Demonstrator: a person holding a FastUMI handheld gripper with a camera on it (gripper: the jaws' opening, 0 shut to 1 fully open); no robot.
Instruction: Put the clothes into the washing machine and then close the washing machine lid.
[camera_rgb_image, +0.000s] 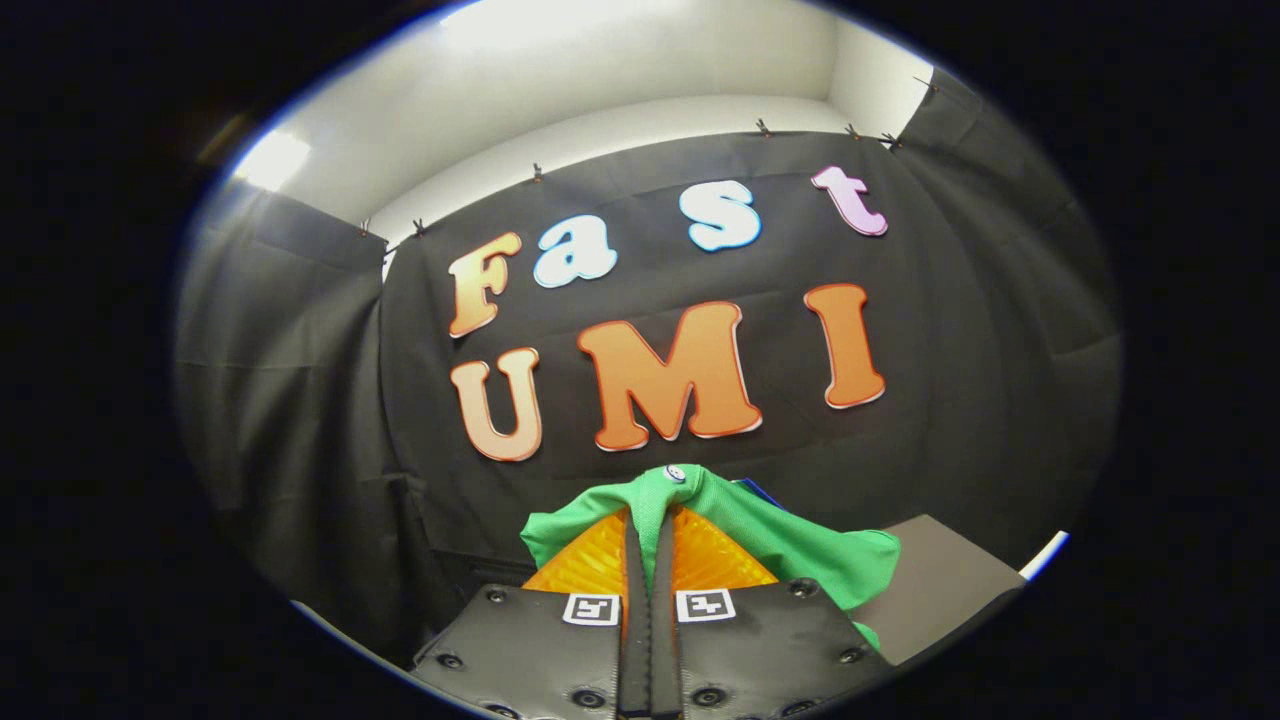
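My gripper (650, 520) is shut on a green garment (800, 545), both fingers pressed together with the cloth pinched at their tips. The green cloth drapes over the fingertips and hangs down to the right of the fingers, lifted in the air in front of the booth's black wall. A small white button (675, 473) sits on the cloth at the very top, and a sliver of blue (760, 490) peeks out behind it.
A grey flat surface (935, 580) lies low to the right, beyond the hanging cloth, with a white edge (1045, 555) at its far side. The black cloth wall stands close ahead and wraps around on both sides.
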